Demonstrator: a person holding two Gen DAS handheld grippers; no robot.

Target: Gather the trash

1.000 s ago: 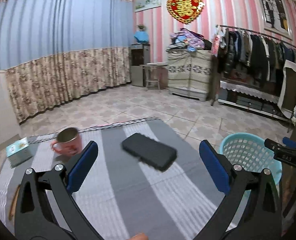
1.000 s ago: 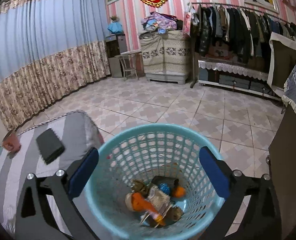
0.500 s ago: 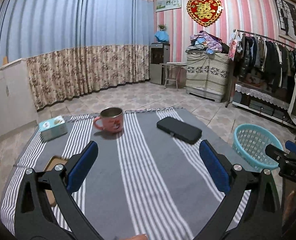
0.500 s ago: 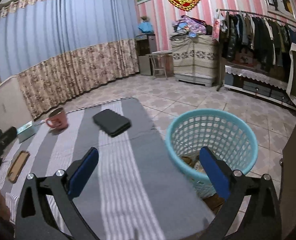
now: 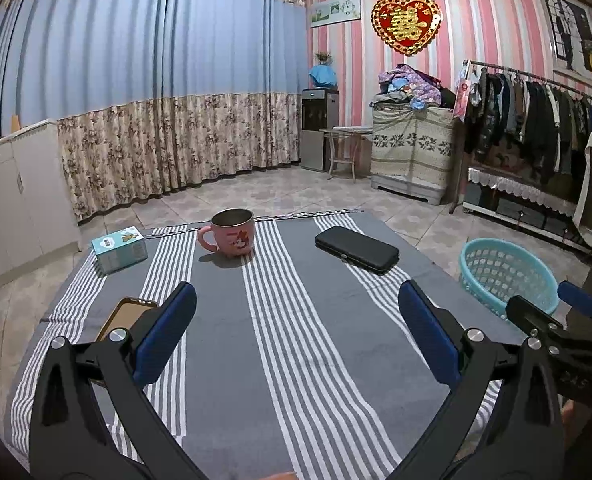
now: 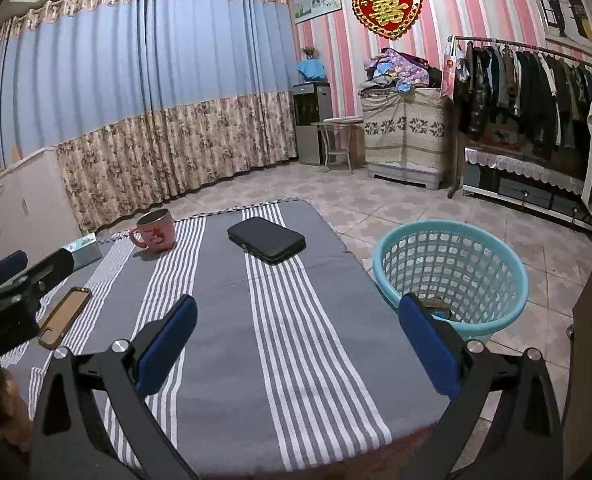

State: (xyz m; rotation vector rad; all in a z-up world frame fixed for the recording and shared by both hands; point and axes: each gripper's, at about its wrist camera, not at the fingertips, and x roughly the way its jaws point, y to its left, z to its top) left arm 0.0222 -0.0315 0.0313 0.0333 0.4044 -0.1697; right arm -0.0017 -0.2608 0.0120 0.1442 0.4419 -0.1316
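both grippers hang over the striped cloth [image 5: 296,340] with nothing between their blue pads. the left gripper [image 5: 296,332] is spread wide, and so is the right gripper [image 6: 296,336]. the basket [image 6: 452,272] stands on the tiled floor just beside the cloth's right edge; a little trash shows at its bottom, mostly hidden behind the right pad. on the cloth sit a pink mug [image 5: 231,232], a black case [image 5: 356,248], a box [image 5: 119,248] and a phone [image 6: 65,312].
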